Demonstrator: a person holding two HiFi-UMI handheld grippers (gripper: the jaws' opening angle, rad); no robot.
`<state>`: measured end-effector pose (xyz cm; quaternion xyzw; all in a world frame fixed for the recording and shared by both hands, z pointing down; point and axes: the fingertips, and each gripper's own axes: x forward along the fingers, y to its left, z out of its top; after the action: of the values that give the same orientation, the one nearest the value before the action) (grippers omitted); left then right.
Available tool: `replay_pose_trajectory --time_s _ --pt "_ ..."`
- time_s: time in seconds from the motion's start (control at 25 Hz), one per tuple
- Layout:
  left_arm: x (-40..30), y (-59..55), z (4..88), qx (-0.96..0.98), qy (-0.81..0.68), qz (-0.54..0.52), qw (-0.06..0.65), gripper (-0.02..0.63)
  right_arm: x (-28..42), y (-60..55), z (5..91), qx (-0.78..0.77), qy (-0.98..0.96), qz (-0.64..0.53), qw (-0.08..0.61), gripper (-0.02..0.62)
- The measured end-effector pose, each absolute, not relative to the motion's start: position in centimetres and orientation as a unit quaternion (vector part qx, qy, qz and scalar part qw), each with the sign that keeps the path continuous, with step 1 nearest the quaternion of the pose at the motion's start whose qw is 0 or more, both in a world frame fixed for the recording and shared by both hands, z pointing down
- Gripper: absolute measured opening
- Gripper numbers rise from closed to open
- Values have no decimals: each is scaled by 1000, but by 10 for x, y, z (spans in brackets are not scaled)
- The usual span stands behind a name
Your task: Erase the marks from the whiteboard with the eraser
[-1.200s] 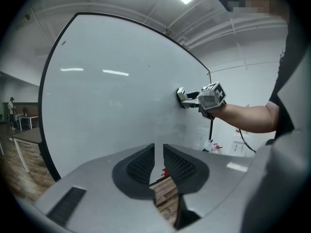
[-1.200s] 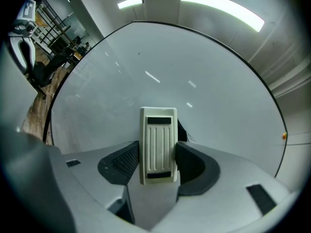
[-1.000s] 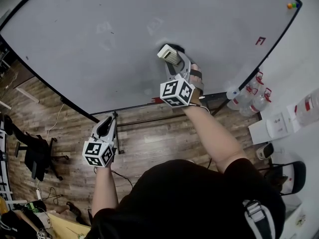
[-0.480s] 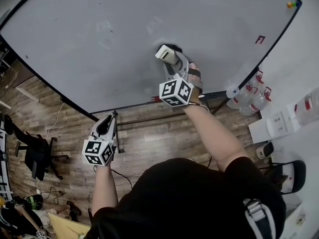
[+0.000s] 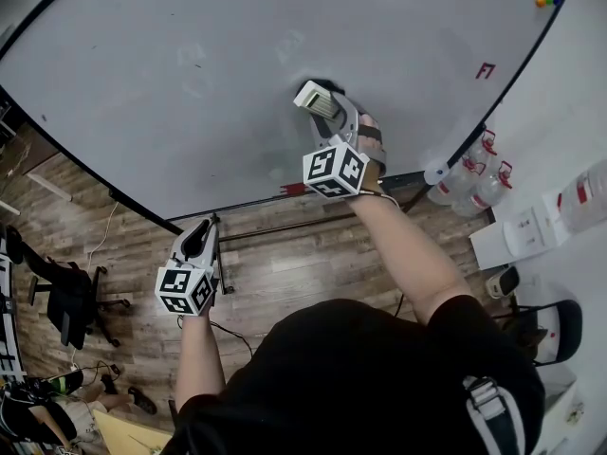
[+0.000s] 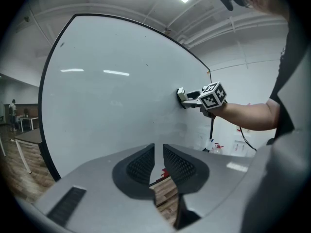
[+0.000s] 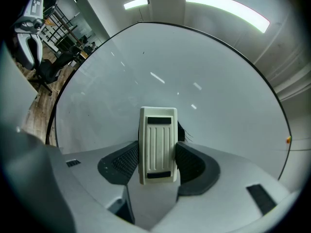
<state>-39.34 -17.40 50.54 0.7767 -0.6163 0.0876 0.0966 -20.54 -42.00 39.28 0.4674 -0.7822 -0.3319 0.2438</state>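
Observation:
The large whiteboard [image 5: 171, 131] fills the top of the head view. Faint smudged marks [image 5: 289, 45] remain above the eraser, and a small red mark [image 5: 486, 69] sits near the right edge. My right gripper [image 5: 327, 114] is shut on a white ribbed eraser [image 5: 314, 99], which it presses flat against the board. In the right gripper view the eraser [image 7: 157, 144] stands upright between the jaws against the whiteboard [image 7: 146, 67]. My left gripper [image 5: 200, 238] hangs below the board's lower edge, shut, with nothing in it [image 6: 159, 155].
Water bottles [image 5: 469, 173] stand on the floor at the board's lower right. A red object [image 5: 294, 190] lies at the board's bottom edge. Coloured magnets [image 5: 543, 0] sit in the top right corner. A black office chair [image 5: 66, 297] stands on the wooden floor at the left.
My right gripper has slid the eraser slightly up the board. The left gripper has stayed where it was.

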Motion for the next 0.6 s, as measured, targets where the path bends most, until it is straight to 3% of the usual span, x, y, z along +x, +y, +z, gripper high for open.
replay_pose_trajectory --time_s 0.6 --pt "-353 -202 501 789 -601 88 90 66 -128 -450 352 508 -764 -326 229 229"
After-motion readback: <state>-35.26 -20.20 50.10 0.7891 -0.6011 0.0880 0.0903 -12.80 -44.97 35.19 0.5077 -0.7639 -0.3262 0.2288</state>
